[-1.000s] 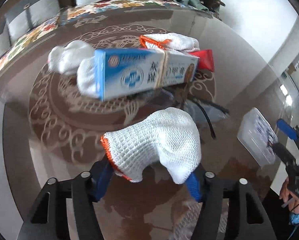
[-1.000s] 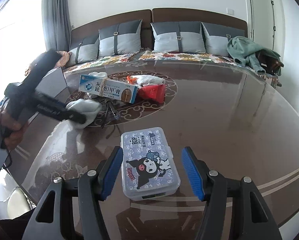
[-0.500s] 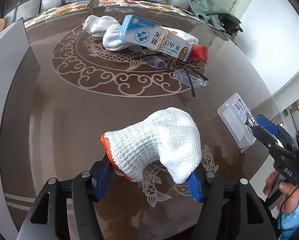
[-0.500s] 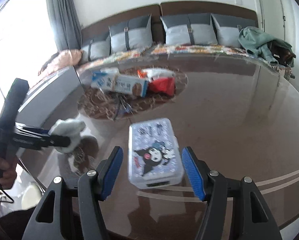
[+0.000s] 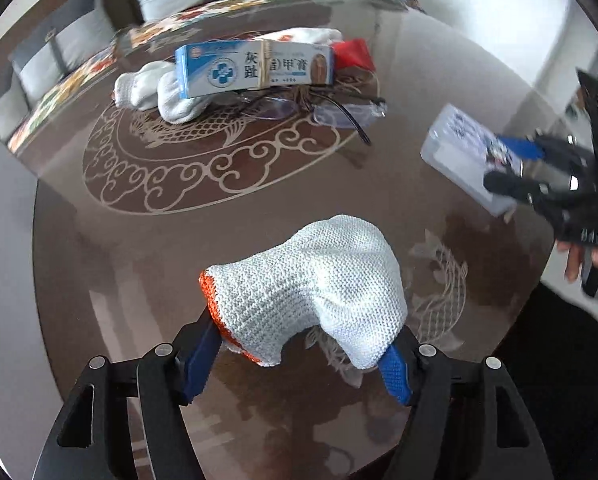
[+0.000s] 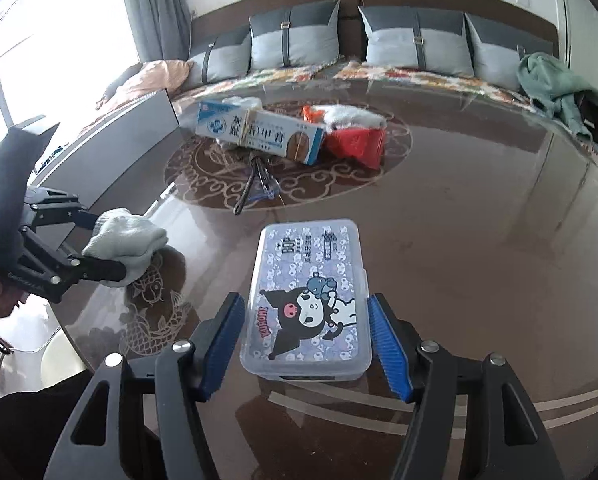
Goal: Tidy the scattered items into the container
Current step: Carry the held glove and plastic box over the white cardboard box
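Observation:
My left gripper is shut on a white knit glove with an orange cuff and holds it above the table's near edge; the glove also shows in the right wrist view. My right gripper is closed around a clear plastic box with a cartoon lid and holds it tilted above the table; the box shows in the left wrist view. On the table's middle lie a blue toothpaste box, white socks, glasses, a red packet and another glove.
A grey open container stands at the table's left side, its wall also in the left wrist view. The round brown glass table has a sofa with cushions behind it.
My left gripper has drawn back from the pile with the glove, then swung a little. My right gripper has lifted the cartoon box off the table and tilted it.

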Action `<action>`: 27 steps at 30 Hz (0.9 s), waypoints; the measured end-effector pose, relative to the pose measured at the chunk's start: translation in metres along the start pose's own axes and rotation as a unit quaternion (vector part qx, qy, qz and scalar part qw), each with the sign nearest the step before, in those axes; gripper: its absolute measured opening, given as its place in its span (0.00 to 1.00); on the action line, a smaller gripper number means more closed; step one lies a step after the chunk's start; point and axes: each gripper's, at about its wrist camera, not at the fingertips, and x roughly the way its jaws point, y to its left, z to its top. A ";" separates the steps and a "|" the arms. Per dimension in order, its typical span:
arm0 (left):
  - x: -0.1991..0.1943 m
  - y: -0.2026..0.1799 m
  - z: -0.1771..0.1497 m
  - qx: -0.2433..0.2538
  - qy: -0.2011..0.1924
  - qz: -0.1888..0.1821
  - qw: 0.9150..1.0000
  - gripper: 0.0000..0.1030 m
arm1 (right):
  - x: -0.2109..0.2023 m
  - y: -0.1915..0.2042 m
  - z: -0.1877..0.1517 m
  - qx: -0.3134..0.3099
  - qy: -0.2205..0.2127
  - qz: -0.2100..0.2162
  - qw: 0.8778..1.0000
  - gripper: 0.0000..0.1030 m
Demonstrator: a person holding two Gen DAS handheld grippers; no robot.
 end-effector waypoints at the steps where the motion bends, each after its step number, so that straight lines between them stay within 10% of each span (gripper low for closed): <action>1: -0.001 0.001 -0.001 -0.001 0.000 0.002 1.000 0.71 | 0.001 -0.001 0.000 0.001 0.003 0.000 1.000 0.62; 27: -0.004 -0.006 -0.003 -0.125 -0.051 -0.063 0.989 0.65 | 0.009 -0.007 -0.003 0.041 0.030 -0.020 0.999 0.64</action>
